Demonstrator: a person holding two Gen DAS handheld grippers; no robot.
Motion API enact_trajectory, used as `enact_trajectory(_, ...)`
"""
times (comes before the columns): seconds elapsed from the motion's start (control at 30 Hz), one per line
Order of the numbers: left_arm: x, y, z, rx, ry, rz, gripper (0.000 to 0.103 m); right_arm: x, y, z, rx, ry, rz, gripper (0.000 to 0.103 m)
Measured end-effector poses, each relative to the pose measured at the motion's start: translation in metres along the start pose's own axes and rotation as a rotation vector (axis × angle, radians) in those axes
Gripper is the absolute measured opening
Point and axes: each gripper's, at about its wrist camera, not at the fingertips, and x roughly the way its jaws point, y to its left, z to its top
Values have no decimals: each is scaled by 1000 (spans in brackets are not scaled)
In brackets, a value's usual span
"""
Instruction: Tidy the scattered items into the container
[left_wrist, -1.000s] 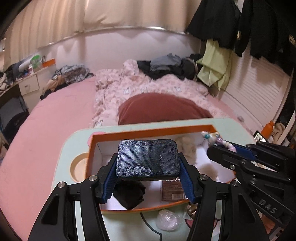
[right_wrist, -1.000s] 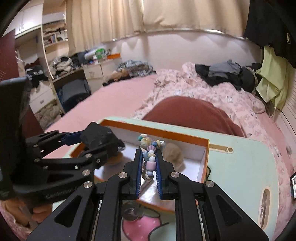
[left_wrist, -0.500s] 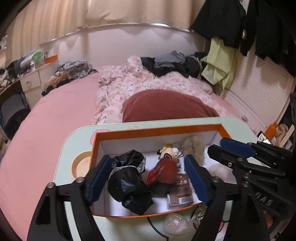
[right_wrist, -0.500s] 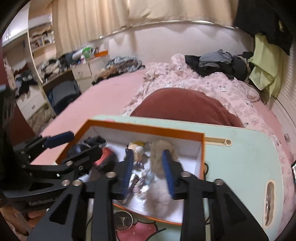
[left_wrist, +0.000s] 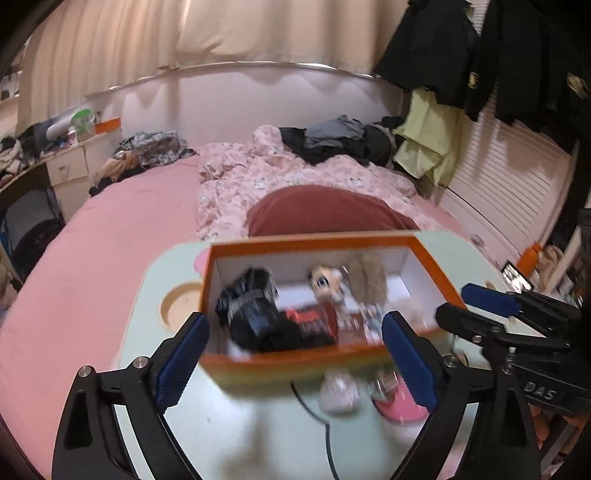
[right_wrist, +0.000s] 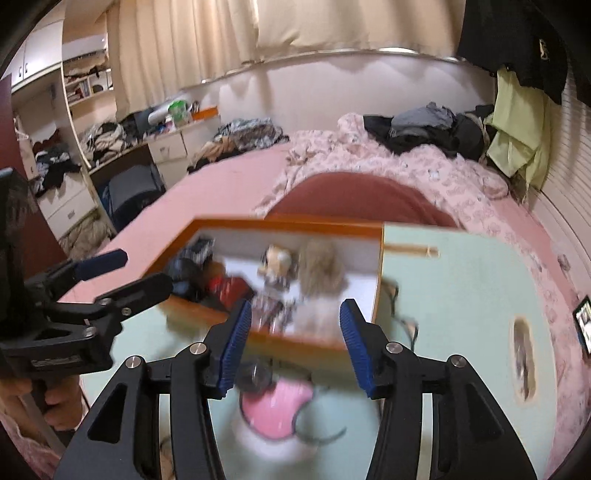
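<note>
An orange box with white inside stands on the pale green lap table. It holds a black pouch, a small doll figure, a beige fur pompom and a dark red item. My left gripper is open and empty, just before the box's near wall. My right gripper is open and empty over the box's near right part. A small clear wrapped item and a metal piece lie on the table in front of the box. The view is blurred.
A pink mark and a dark cord are on the table. The table has a round cup recess at left and a slot at right. Behind is a bed with a dark red cushion.
Both grippers opened and dropped their loads into the box: the left its black pouch, the right the bead string. Both have since pulled back toward me and spread wider.
</note>
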Motion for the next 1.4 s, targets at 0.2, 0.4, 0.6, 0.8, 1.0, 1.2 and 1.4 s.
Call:
enact_trajectory(0.2,-2,-11,-50,48,55,41,99,7,1,-46,22,112,-13,64)
enact_trajectory(0.4,23,-8,-77,42,157,102,99,21,4,-69,-13,179,-147,64)
enact_trajectory(0.6,29,-4,-78,19,176,107,99,24,7,-74,-44,187,-192,79)
enact_trajectory(0.8,38,4,-83,-35,216,116,103,32,11,-76,-78,208,-179,102)
enact_trajectory(1.0,39,5,-84,-50,215,123,103,31,11,-78,-82,209,-179,103)
enact_trajectory(1.2,39,5,-83,-44,211,126,103,28,8,-78,-64,196,-176,103)
enact_trajectory(1.4,31,-3,-74,-9,169,129,103,18,0,-77,-5,147,-144,103)
